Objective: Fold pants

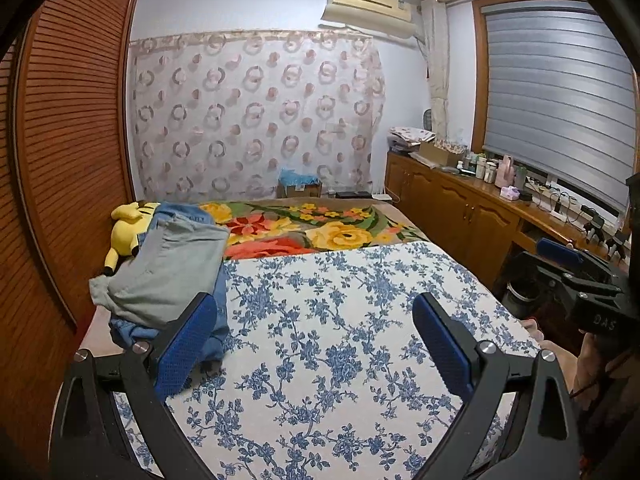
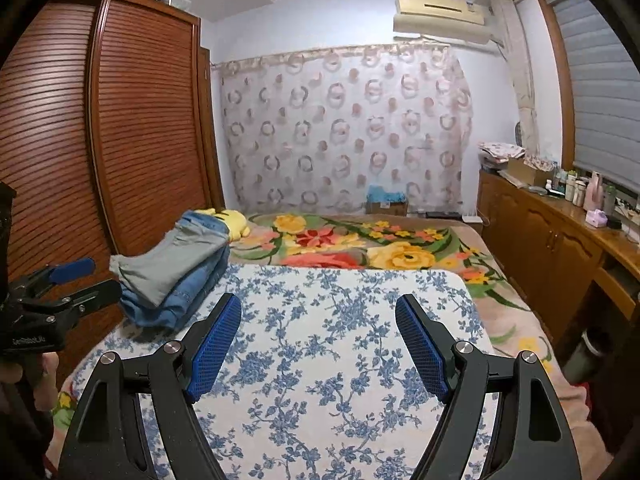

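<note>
Left wrist view: the left gripper hangs over the white cloth with blue flowers, its blue-padded jaws wide apart and holding nothing. The folded pile of grey and blue denim pants lies at the cloth's left edge, beside a yellow plush toy.

Right wrist view: the right gripper hovers above the same cloth, jaws spread and empty; the pants sit far left.

A lived-in home bedroom.
A bed with a flowered blanket fills the room beside a louvred wooden wardrobe; a wall air conditioner, patterned curtain, window blind and a low cabinet crowded with bottles complete it.
</note>
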Tool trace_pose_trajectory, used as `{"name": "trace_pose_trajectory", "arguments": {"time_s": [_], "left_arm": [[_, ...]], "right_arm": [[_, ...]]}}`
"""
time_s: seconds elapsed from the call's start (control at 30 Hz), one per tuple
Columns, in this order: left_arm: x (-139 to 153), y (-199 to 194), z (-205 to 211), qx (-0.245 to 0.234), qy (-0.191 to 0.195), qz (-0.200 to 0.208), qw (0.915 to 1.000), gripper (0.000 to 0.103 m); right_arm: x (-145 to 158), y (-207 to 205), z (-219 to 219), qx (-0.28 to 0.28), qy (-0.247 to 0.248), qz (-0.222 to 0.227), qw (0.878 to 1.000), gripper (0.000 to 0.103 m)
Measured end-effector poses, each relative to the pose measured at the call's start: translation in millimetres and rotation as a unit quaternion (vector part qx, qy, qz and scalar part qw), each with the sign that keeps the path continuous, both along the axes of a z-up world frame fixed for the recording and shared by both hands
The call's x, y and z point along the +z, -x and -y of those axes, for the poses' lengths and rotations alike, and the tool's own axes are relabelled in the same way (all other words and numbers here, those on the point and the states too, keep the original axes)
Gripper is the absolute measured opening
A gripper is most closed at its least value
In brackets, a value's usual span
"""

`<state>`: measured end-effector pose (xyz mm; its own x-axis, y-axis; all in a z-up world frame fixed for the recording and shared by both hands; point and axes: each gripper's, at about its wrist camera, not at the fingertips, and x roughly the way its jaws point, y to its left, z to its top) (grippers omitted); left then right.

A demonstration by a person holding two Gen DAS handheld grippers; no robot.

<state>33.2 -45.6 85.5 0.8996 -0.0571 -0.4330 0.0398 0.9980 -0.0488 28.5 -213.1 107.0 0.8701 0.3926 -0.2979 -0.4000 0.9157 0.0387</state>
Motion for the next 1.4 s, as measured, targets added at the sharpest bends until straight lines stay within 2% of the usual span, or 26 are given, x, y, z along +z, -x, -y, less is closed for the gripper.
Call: {"name": "trace_pose_trajectory", "arguments": {"time_s": [0.5, 1.4], "left_arm": [[26.1, 20.5, -7.2, 0.017, -0.006, 0.025, 0.9995, 0.099], [23.6, 22.6, -17.0, 0.029, -0.005, 0.028, 0.9992, 0.099]], "right_arm": [[6.3, 15.6, 16.3, -0.011, -0.016, 0.028, 0.999, 0.081], [2.2, 11.1, 15.1, -0.013, -0.014, 0.026, 0.999, 0.081]]}}
